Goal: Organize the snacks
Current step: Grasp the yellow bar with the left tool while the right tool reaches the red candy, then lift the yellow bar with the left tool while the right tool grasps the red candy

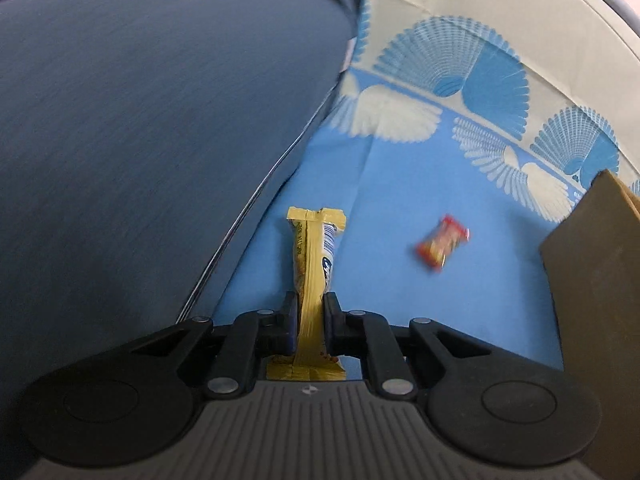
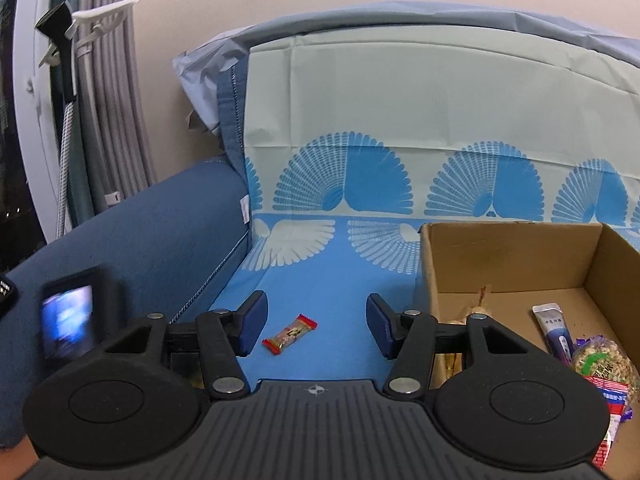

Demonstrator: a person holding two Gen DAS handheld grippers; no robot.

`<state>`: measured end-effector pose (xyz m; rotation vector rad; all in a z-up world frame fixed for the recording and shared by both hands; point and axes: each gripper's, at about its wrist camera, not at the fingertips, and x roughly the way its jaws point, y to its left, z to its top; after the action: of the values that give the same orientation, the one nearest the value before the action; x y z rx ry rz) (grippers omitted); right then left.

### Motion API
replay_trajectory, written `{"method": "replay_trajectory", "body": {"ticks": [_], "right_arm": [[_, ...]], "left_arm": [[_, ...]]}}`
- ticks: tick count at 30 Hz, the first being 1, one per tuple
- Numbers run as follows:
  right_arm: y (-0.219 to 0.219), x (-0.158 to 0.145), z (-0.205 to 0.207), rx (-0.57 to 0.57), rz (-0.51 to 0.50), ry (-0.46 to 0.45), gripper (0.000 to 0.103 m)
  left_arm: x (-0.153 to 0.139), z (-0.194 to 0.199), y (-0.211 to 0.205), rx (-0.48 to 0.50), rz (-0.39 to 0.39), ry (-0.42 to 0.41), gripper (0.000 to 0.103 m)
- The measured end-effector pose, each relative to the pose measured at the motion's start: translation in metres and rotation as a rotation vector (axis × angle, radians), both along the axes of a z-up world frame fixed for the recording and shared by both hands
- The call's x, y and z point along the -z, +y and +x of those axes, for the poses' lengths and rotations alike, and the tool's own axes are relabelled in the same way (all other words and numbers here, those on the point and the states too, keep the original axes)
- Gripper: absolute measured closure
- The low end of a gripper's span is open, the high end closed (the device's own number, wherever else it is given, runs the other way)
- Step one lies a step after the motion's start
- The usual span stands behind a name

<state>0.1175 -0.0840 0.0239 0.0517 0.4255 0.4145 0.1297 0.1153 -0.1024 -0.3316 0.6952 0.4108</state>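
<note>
My left gripper (image 1: 311,300) is shut on a yellow snack bar (image 1: 314,256), which sticks out forward between the fingers above the blue cloth. A small red candy (image 1: 441,242) lies on the cloth to its right. In the right wrist view the same red candy (image 2: 289,334) lies on the cloth just ahead, between the spread fingers of my open, empty right gripper (image 2: 314,322). A cardboard box (image 2: 508,256) stands at the right, holding several snack packets (image 2: 600,364).
A blue sofa armrest (image 1: 140,140) rises at the left. A fan-patterned cloth (image 2: 400,152) covers the seat and backrest. The box's side (image 1: 596,280) stands at the right in the left wrist view. A blurred device with a screen (image 2: 68,322) is at lower left.
</note>
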Motion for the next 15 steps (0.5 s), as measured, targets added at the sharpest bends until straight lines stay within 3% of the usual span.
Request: {"method": "replay_trajectory", "body": {"ticks": [3, 9, 15], "right_arm": [[0.004, 0.003, 0.000, -0.006, -0.014, 0.007, 0.046], [0.008, 0.013, 0.001, -0.020, -0.028, 0.049, 0.048], [0.009, 0.020, 0.003, -0.034, -0.019, 0.084, 0.064]], "left_arm": [[0.001, -0.018, -0.003, -0.006, 0.003, -0.027, 0.089], [0.010, -0.012, -0.005, 0.004, 0.006, -0.068, 0.086], [0.010, -0.015, -0.002, 0.009, -0.017, -0.094, 0.087]]}}
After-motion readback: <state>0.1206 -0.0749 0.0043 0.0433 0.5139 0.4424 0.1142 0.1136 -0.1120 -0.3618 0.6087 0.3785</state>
